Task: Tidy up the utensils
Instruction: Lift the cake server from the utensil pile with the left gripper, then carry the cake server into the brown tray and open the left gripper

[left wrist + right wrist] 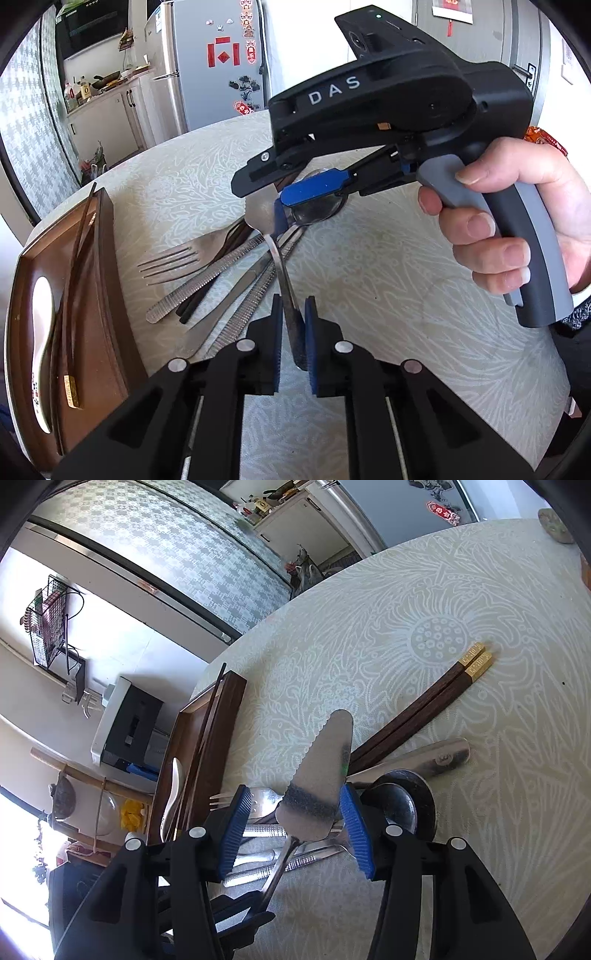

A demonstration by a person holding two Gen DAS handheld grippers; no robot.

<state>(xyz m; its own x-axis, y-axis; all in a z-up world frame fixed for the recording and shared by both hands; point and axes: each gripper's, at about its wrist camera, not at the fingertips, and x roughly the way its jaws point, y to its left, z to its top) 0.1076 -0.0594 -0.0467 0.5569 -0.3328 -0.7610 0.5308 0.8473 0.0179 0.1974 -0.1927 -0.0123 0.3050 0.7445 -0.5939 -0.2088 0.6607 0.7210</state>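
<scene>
Both grippers on cake server: left clamping handle, right gaping round blade; lift level toward tray

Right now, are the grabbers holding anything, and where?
Both hold the cake server. The left gripper pinches its handle end; the right gripper spans its flat blade, though contact there looks uncertain.

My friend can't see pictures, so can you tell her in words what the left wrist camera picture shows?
The left gripper is shut on the handle of a metal cake server lifted from a pile of forks and spoons on a pale patterned table. The right gripper, held in a hand, reaches its blade end. A brown tray with chopsticks and a white spoon sits left.
</scene>
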